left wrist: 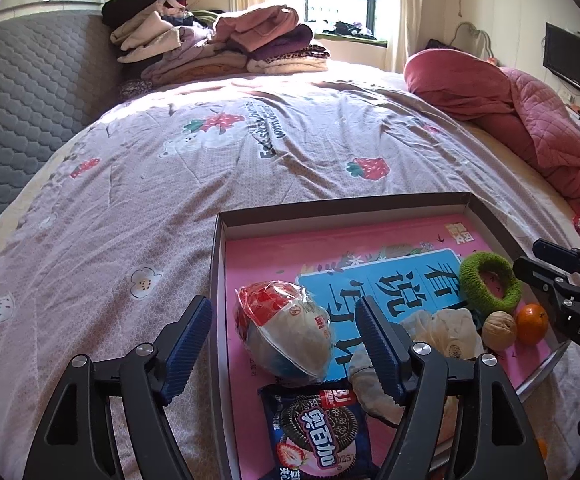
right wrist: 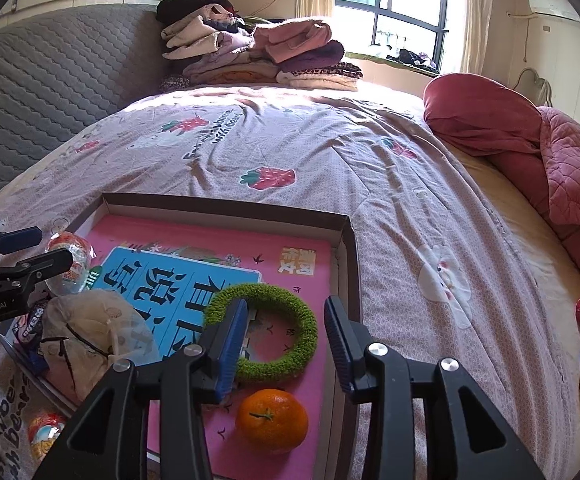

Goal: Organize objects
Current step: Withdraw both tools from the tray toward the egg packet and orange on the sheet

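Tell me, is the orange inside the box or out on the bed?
Inside. The orange rests on the pink book within the box's walls.

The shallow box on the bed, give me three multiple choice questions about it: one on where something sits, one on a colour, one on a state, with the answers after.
1. Where is the orange?
A. On the pink book inside the box
B. On the bedspread outside the box
C. On the folded clothes

2. What colour is the fuzzy ring?
A. Red
B. Green
C. Blue

3. How is the left claw?
A. Shut on the cookie packet
B. Shut on the box wall
C. Open, gripping nothing

Answers:
1 A, the orange rests on the book's cover near the box's right wall.
2 B, the ring is green in both views.
3 C, its pads stand wide apart, and the wrapped bun below them lies untouched.
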